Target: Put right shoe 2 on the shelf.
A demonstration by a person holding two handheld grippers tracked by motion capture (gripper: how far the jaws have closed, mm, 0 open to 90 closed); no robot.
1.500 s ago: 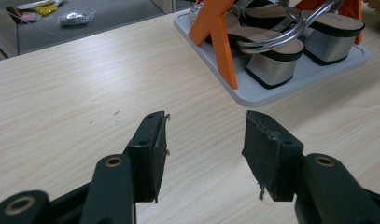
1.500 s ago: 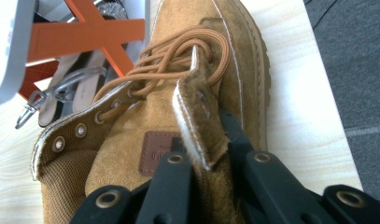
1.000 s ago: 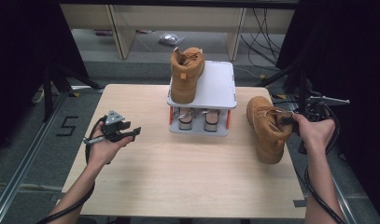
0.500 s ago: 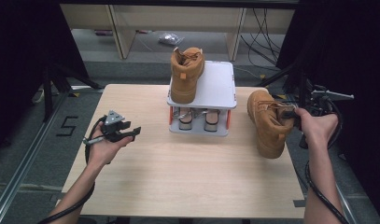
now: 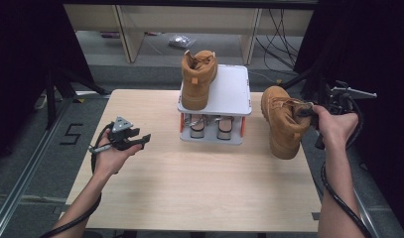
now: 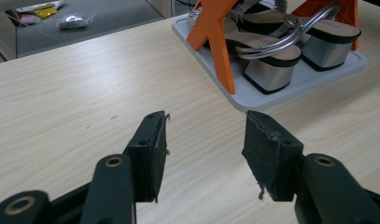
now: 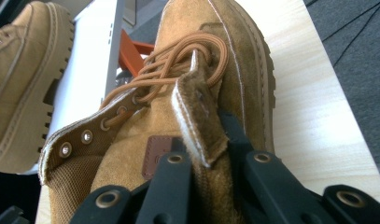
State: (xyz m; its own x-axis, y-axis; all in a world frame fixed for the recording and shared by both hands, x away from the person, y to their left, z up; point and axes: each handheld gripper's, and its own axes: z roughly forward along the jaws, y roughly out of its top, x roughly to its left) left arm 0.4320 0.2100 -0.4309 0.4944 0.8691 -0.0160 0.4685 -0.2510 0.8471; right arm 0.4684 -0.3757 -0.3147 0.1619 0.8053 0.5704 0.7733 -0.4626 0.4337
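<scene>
A: Where is the tan boot [image 5: 283, 124] at this point?

B: At the right edge of the table [image 5: 199, 183], just right of the small shoe rack [image 5: 229, 91]. The right gripper [image 5: 308, 112] has it by the tongue; in the right gripper view the black fingers [image 7: 173, 186] pinch that flap [image 7: 199, 123] from both sides. In the high view the boot hangs tilted, its toe pointing down toward the near side.

A: And its partner?

B: The second tan boot [image 5: 197, 79] stands on the rack's white top shelf, on the left half, toe toward the near side. Under the shelf, between the orange supports [image 6: 213, 37], a pair of silver block-heeled sandals [image 6: 271, 60] rests on the rack's base.

A: What about the other hand?

B: The left gripper [image 5: 135, 141] is over the left part of the table, well apart from the rack. Its fingers [image 6: 152, 149] stand spread with only bare wood between them.
</scene>
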